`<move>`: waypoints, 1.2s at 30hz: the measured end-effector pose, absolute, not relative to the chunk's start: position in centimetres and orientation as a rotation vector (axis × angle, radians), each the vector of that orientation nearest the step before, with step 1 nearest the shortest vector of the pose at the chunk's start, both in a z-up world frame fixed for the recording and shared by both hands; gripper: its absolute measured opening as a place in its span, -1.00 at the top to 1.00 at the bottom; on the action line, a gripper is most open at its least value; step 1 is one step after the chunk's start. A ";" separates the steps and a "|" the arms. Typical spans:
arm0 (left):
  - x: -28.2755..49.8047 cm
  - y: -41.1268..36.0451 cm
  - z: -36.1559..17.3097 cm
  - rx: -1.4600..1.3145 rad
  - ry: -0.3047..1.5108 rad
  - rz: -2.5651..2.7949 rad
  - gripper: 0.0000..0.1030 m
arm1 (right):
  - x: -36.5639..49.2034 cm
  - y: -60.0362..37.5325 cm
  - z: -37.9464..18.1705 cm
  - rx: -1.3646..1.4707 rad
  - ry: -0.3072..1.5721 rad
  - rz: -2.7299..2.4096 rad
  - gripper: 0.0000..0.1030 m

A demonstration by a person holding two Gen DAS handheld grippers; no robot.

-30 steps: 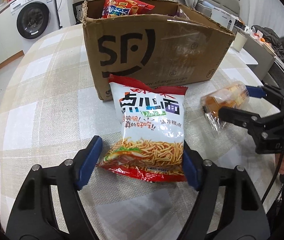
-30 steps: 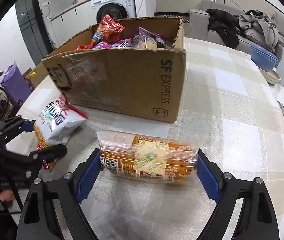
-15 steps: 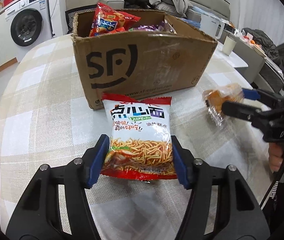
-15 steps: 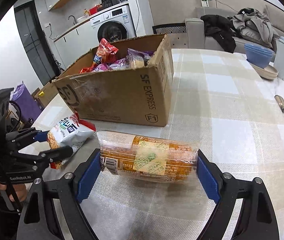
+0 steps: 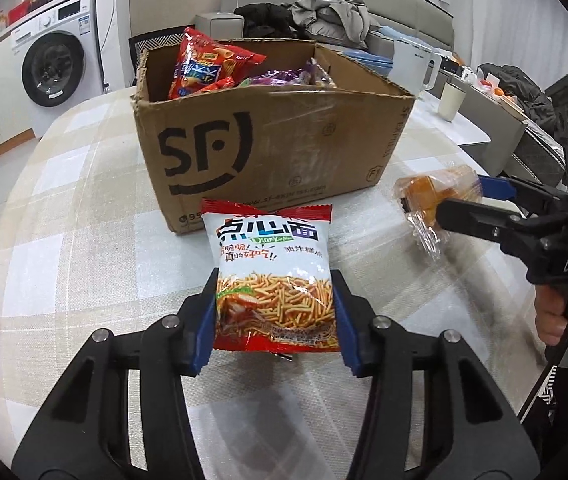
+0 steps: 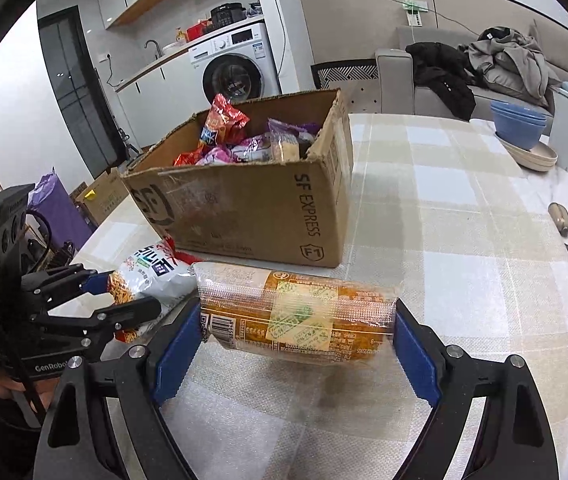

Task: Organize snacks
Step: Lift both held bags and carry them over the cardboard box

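Checkered table [image 5: 63, 240]: left tongs [image 5: 275, 320] clamp noodle bag [image 5: 273, 276]; right tongs [image 6: 296, 340] clamp wrapped cake [image 6: 296, 312].

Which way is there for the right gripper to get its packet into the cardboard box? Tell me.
Probably over the top: the right gripper grips the orange packet, and the cardboard box stands open just ahead, though partly filled with snacks.

The left gripper [image 5: 275, 316], angled downward, has just closed its blue pads on a snack bag [image 5: 273, 280], while the right gripper [image 6: 296, 332], likewise angled downward, clamps a wrapped bread pack [image 6: 296, 316] at both ends.
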State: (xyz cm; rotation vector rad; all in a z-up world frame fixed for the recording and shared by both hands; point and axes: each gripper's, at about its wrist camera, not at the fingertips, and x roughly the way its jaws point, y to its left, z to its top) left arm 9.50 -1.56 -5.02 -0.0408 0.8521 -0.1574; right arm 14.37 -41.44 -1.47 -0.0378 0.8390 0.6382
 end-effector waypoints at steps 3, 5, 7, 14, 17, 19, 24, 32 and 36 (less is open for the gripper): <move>8.9 -1.7 -4.7 -0.042 0.843 -0.164 0.09 | 14.3 -41.7 -1.1 -0.028 0.827 0.639 -0.74; 8.5 -1.7 -4.3 -0.045 0.830 -0.165 0.09 | 14.2 -41.7 -0.7 -0.023 0.810 0.643 -0.74; 8.0 -1.4 -3.7 -0.049 0.814 -0.169 0.09 | 14.0 -41.7 -0.4 -0.019 0.796 0.652 -0.74; 6.3 -0.8 -1.4 -0.057 0.763 -0.169 0.09 | 13.3 -41.7 0.7 -0.007 0.738 0.677 -0.74; 5.7 -0.8 -0.5 -0.065 0.745 -0.170 0.09 | 13.1 -41.8 1.1 0.004 0.721 0.678 -0.74; 5.3 -0.7 0.0 -0.070 0.734 -0.171 0.09 | 13.1 -41.9 1.3 0.011 0.711 0.680 -0.74; 5.0 -0.4 1.2 -0.084 0.715 -0.175 0.09 | 13.0 -42.2 1.8 0.024 0.687 0.678 -0.74; 4.0 -0.5 2.6 -0.100 0.691 -0.188 0.09 | 12.6 -42.7 2.4 0.040 0.661 0.679 -0.74; 3.4 -0.5 3.4 -0.104 0.674 -0.195 0.09 | 12.4 -42.7 2.6 0.040 0.650 0.683 -0.74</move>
